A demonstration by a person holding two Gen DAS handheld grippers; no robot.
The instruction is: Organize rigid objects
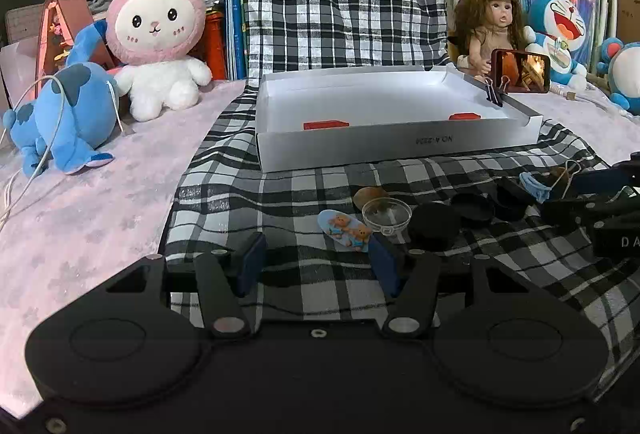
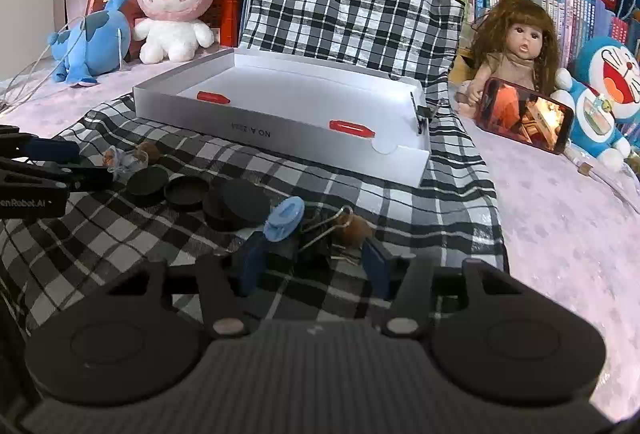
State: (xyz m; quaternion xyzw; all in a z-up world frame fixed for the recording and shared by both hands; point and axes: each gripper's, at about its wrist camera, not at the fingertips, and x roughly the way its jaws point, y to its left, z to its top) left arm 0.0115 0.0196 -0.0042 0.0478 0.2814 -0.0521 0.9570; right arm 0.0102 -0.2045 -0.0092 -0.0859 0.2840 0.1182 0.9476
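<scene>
Checked cloth spread over the desk; shallow box on it, toward the back. Two clips lie in the box by its near wall. In front of the box, a row of small things: bear tag leftmost, clear dish just right of it, then three round caps. Rabbit plush back left; doll back right, phone before it.

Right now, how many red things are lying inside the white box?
2. One red piece lies by the box's front wall near its left end. The other red piece lies by the same wall near the right end. The wall could hide more.
</scene>
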